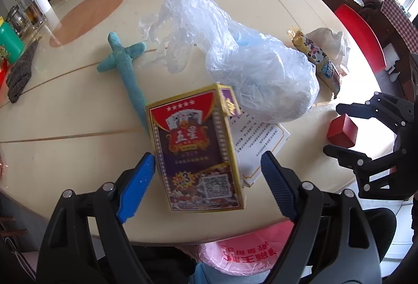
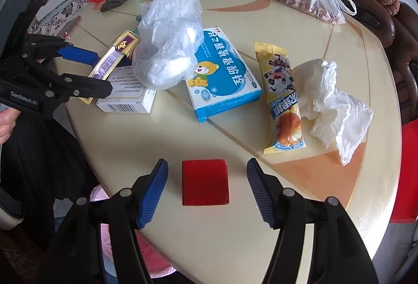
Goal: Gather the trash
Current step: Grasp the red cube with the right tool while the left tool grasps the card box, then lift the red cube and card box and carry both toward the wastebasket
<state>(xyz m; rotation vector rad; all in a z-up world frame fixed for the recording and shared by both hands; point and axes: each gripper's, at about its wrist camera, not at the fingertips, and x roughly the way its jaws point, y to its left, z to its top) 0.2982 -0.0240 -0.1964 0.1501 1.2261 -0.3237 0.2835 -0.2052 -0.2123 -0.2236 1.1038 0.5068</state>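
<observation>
Two pickups are lined up at once. In the left wrist view the playing-card box (image 1: pixel 198 151) stands in the lower middle of the frame, its long axis running up the picture, between the left gripper (image 1: pixel 206 177) jaws. The left pad is at its edge; the right one stands clear, so nothing is gripped. In the right wrist view the red block (image 2: pixel 205 182) lies on the desk (image 2: pixel 235 239), centred between the right gripper (image 2: pixel 207 188) jaws, gaps on both sides.
</observation>
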